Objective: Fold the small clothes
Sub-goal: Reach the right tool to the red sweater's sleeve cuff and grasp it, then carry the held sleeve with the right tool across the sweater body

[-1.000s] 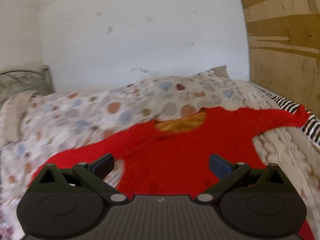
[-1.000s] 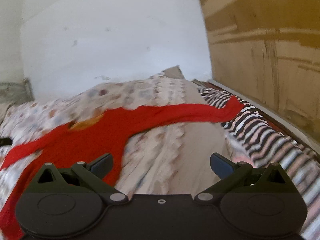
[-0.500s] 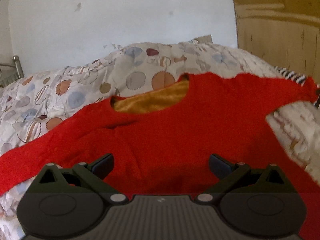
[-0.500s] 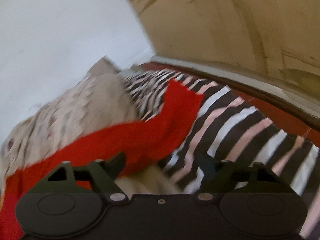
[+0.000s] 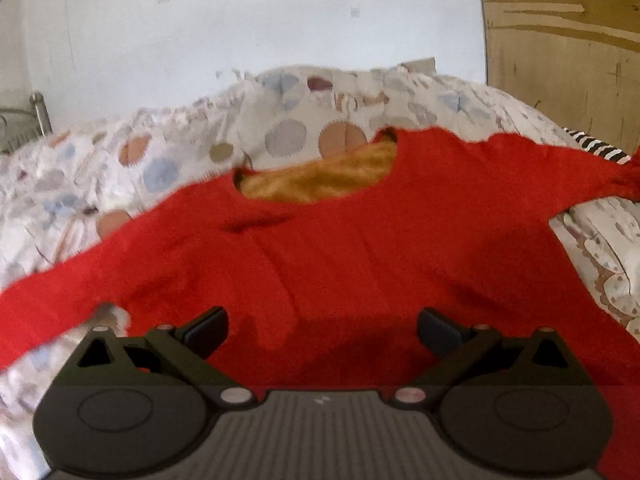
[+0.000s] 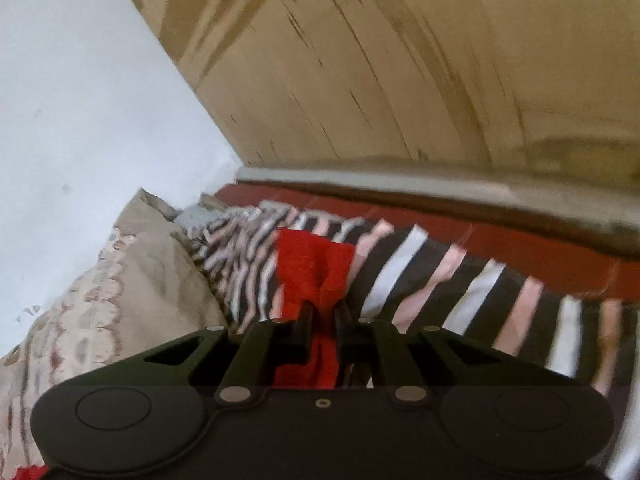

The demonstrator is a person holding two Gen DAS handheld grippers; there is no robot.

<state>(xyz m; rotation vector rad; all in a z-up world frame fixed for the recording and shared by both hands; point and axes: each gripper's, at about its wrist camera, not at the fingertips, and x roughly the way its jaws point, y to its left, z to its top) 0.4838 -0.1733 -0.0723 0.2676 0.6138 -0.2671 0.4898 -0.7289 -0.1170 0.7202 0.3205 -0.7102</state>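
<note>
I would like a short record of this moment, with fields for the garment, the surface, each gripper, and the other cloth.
garment: red sweater, spread front up, sleeves out to both sides
surface: patterned bedspread
left gripper: open, low over the sweater's body, nothing between the fingers
right gripper: fingers closing on the sleeve cuff
other cloth: striped fabric under the cuff
fold state: no fold made yet
</note>
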